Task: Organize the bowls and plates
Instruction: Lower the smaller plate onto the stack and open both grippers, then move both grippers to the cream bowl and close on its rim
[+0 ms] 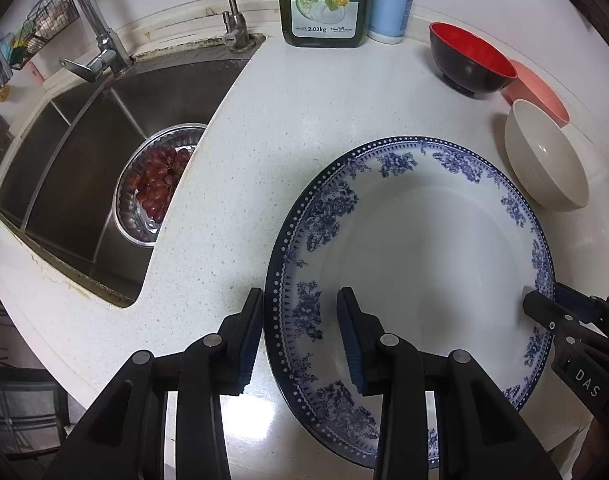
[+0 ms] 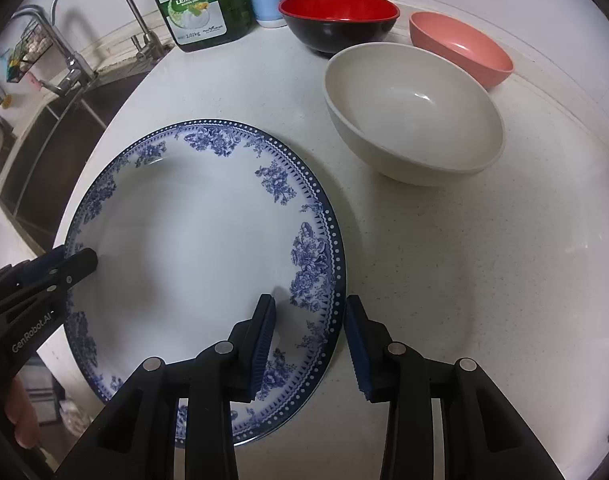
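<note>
Far left: steel sink (image 1: 84, 168) sunk into the white counter (image 1: 304, 112), with a metal colander (image 1: 160, 184) of red grapes (image 1: 158, 184) in the basin and a tap (image 1: 84, 36) behind. At the back edge, a green dish soap bottle (image 1: 324, 0) touching a pale blue bottle (image 1: 392, 0).

Middle: large blue-and-white flowered plate (image 1: 416, 248) lying flat on the counter, just right of the sink. Left gripper (image 1: 300, 336) open, straddling the plate's left rim, one finger outside on the counter, the other over the plate's inner face, with a clear gap to the rim on both sides. Right gripper (image 2: 310, 344) likewise open, straddling the right rim, one finger over the plate, the other outside it. No squeeze on the plate from either one. Part of a hand (image 2: 22, 420) visible low at the left edge of the right wrist view.

Right: cream bowl (image 2: 414, 116) upright, just beside the plate's far right edge, not touching. Behind it, a black bowl with red inside (image 2: 338, 20) near the bottles, and a pink bowl (image 2: 460, 48) to its right, tilted slightly.
</note>
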A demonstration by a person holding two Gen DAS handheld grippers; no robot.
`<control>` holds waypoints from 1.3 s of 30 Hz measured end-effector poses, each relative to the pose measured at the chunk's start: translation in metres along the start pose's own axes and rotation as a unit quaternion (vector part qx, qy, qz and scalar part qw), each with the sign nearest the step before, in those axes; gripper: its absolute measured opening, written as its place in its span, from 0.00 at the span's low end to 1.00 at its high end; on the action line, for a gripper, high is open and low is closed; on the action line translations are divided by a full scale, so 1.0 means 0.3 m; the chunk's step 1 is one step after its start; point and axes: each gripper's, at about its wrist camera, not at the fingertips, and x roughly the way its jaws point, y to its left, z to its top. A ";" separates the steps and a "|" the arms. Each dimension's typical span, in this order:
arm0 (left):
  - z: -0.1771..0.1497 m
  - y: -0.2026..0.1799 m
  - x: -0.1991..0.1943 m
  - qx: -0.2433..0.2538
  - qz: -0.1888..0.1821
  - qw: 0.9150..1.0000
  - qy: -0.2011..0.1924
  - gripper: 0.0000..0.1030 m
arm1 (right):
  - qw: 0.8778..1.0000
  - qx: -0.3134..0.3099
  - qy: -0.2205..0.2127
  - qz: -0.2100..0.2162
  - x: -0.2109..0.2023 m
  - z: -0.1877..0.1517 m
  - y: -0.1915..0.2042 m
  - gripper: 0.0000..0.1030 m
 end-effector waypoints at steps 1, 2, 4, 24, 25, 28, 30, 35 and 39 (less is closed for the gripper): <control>-0.001 -0.001 0.000 0.001 0.000 1.000 0.000 0.36 | 1.000 -0.004 -0.001 -0.001 0.002 0.000 0.002 0.37; -0.001 -0.002 -0.001 0.002 0.001 1.000 -0.002 0.36 | 1.000 -0.006 -0.001 -0.001 0.004 0.002 0.004 0.37; -0.002 -0.005 0.001 0.005 0.002 1.000 -0.003 0.39 | 1.000 -0.008 -0.002 0.002 0.006 0.002 0.003 0.37; 0.121 -0.170 -0.169 0.100 -0.015 0.991 -0.093 0.68 | 0.995 0.049 -0.088 -0.013 -0.175 0.040 -0.190 0.37; 0.134 -0.190 -0.168 0.103 -0.020 0.990 -0.092 0.68 | 0.994 0.055 -0.090 -0.011 -0.178 0.048 -0.206 0.37; 0.186 -0.240 -0.158 0.113 -0.034 0.989 -0.091 0.68 | 0.992 0.077 -0.094 -0.014 -0.177 0.081 -0.268 0.37; 0.223 -0.273 -0.144 0.121 -0.045 0.988 -0.087 0.68 | 0.991 0.086 -0.098 -0.014 -0.175 0.095 -0.294 0.37; 0.302 -0.351 -0.109 0.142 -0.057 0.985 -0.081 0.67 | 0.988 0.111 -0.103 -0.026 -0.157 0.130 -0.351 0.37; 0.349 -0.407 -0.088 0.156 -0.065 0.982 -0.081 0.67 | 0.986 0.125 -0.109 -0.023 -0.146 0.157 -0.396 0.37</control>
